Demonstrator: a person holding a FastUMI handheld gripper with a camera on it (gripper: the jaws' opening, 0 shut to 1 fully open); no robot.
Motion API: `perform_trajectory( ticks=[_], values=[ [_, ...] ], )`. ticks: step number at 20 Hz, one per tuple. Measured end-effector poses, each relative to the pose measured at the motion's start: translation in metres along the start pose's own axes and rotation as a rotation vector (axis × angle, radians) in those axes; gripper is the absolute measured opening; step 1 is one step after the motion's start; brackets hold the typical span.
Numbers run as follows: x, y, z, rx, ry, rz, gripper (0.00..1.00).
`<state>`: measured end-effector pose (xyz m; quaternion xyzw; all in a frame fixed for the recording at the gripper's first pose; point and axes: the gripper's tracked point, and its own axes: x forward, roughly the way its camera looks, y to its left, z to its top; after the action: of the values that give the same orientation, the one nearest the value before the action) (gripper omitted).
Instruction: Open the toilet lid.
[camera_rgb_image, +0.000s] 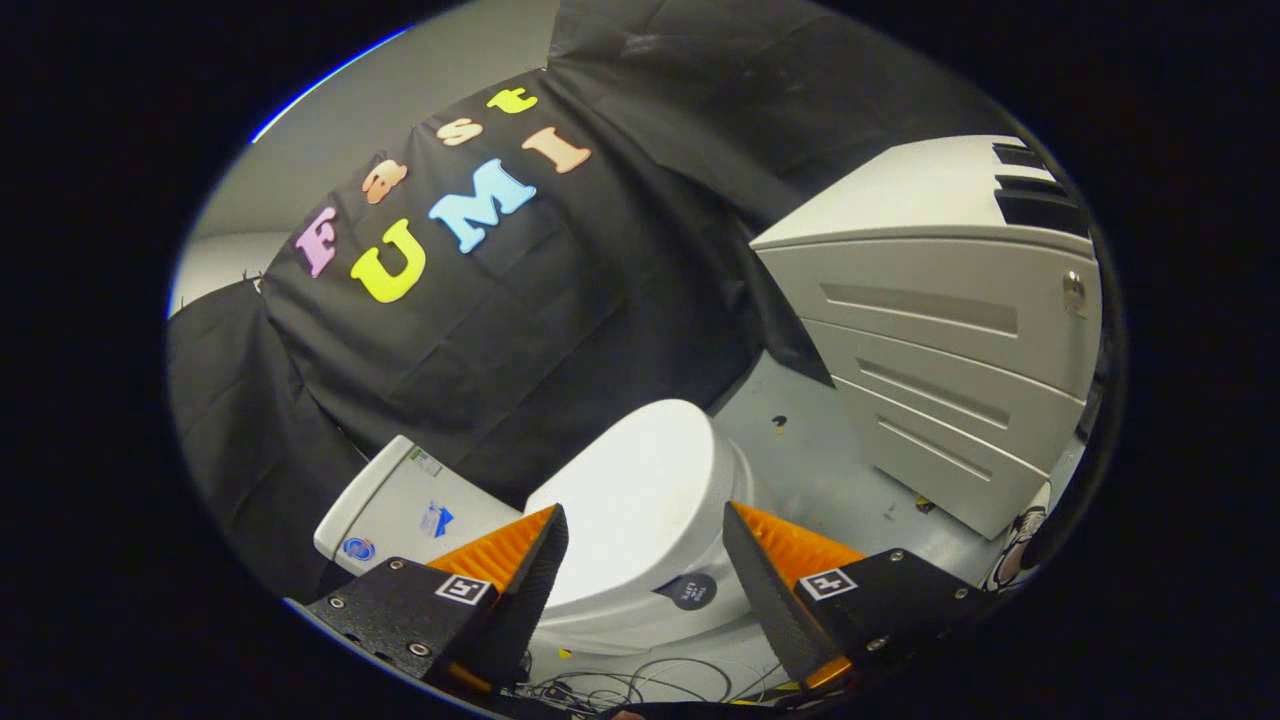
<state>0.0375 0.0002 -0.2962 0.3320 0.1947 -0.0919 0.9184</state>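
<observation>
No text is legible. A dark round sticker (690, 590) on the lid (640, 470) bears lettering too small to make out. The stickers (432, 520) on the tank (385, 505) are blurred. The gripper (642, 508), its fingers spread wide, carries square coded markers (462, 588).

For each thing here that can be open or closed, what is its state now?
toilet lid: closed, lying flat on the bowl.
gripper: open, fingers spread apart with the lid beyond them, touching nothing.
cabinet drawers: all closed.
toilet tank: its cover is in place.
cables: loose on the floor in front of the toilet.
</observation>
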Motion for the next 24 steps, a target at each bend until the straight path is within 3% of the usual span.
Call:
perform_trajectory(
  ticks=[3, 15, 21, 24],
  values=[
    [0.007, -0.011, -0.019, -0.016, 0.04, -0.024, 0.96],
    [0.052, -0.028, -0.083, 0.244, 0.11, -0.025, 0.95],
    [0.07, -0.028, -0.105, 0.353, 0.15, -0.004, 0.85],
    [0.079, -0.031, -0.118, 0.401, 0.174, -0.007, 0.64]
  ],
)
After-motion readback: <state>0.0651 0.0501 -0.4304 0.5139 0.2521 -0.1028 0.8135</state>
